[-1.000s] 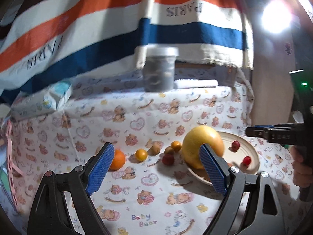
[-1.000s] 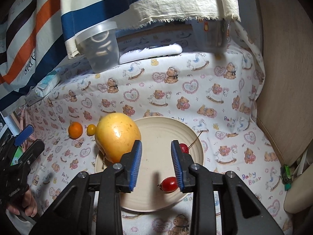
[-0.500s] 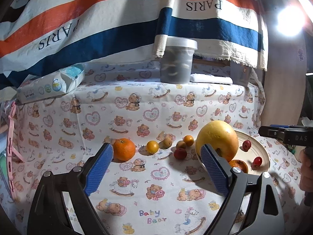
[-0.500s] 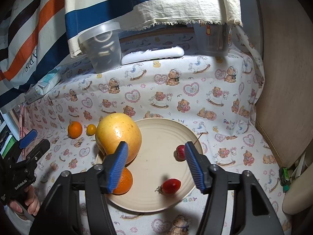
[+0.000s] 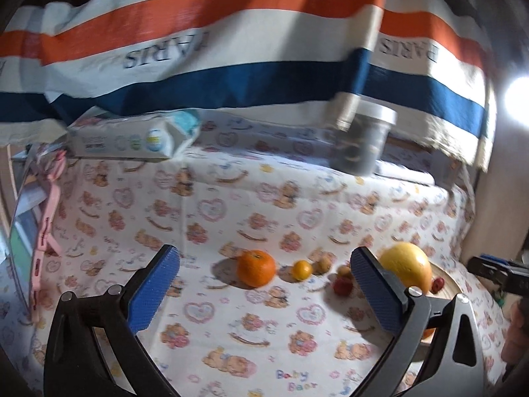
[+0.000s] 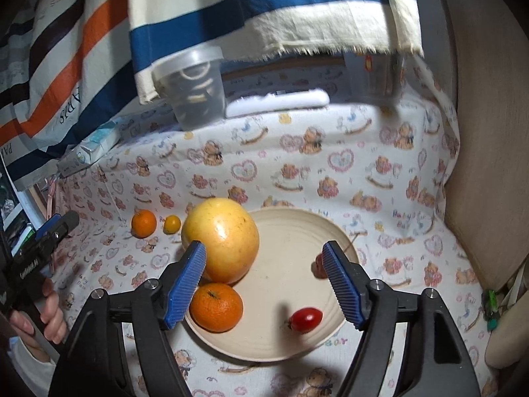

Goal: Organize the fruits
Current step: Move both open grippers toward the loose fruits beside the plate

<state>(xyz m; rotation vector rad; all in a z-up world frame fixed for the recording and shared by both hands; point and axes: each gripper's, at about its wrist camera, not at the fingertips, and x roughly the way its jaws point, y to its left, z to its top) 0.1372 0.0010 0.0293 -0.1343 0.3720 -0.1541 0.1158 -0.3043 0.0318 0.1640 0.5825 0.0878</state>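
Where the patterned cloth (image 6: 297,165) covers the work surface, it is white with bears, hearts and rocking horses, and runs up a low ledge at the back. Striped fabric (image 5: 231,49) in orange, cream and blue hangs behind, lettered "PARIS". On the ledge: a lidded translucent tub (image 6: 195,89), a white flat object (image 6: 277,102) beside it, a wipes pack (image 5: 132,135) further left. Beige upholstery (image 6: 479,132) bounds the right side. A bright lamp glare (image 5: 519,99) shows at the left camera's right edge.

Cream plate (image 6: 297,228) lies flat on the cloth. On it: a large yellow grapefruit (image 6: 221,244) at the left rim, an orange (image 6: 216,307) touching it in front, stem end facing up. A small oblong tomato (image 6: 305,319) lies with its long axis roughly left-right, calyx end to the left. A cherry (image 6: 318,264), partly hidden by a finger, has its stem running up and right.

Off the plate, on the cloth: a second orange (image 5: 256,268), a small yellow-orange fruit (image 5: 301,269), then a few small brown and red fruits (image 5: 342,284), blurred.

Right gripper (image 6: 264,281): jaws opening, apart, nothing between the pads, above the plate. Left gripper (image 5: 264,292): jaws opening, spread wide, empty, facing the loose fruits.
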